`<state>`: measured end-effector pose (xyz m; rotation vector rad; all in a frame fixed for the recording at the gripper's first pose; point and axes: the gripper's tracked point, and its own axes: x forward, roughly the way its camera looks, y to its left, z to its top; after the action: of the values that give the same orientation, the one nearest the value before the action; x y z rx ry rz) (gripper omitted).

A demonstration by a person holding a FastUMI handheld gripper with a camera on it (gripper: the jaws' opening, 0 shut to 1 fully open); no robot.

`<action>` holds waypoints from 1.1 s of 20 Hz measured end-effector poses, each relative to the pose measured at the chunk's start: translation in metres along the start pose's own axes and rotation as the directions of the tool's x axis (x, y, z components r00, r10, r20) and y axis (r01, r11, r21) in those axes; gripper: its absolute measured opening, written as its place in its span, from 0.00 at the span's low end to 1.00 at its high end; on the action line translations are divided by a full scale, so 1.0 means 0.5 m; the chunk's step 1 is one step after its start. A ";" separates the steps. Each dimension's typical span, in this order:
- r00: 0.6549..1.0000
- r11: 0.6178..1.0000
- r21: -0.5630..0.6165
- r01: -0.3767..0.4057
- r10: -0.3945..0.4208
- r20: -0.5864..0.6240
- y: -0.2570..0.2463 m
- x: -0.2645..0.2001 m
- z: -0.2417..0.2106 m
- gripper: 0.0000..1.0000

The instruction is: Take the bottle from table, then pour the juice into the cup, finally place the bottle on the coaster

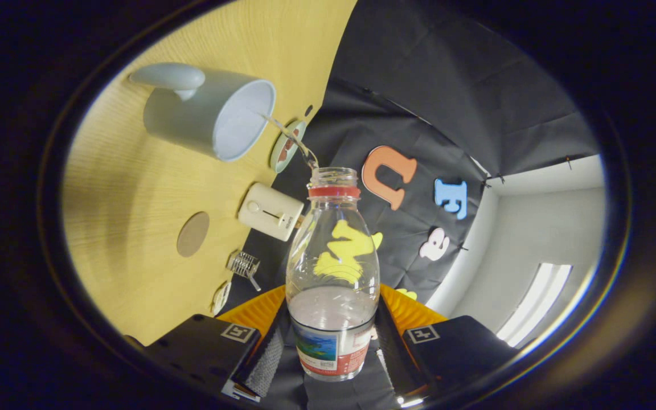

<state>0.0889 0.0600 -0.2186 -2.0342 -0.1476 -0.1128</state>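
1. The gripper point(332, 347) has both fingers clamped on the bottle's point(332, 273) labelled base
2. Table point(134, 228) beyond the fingers
3. Cup point(208, 111) ahead of the bottle's mouth, receiving a thin stream
4. Round coaster point(193, 234) between cup and fingers
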 end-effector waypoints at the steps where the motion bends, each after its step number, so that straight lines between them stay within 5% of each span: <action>1: 1.000 1.000 -0.015 0.005 -0.005 0.003 -0.007 0.005 0.001 0.81; 22: 0.997 0.988 -0.148 0.051 -0.042 0.069 -0.066 0.017 0.020 0.81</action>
<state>0.0925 0.0838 -0.1928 -2.1858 -0.2344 -0.0882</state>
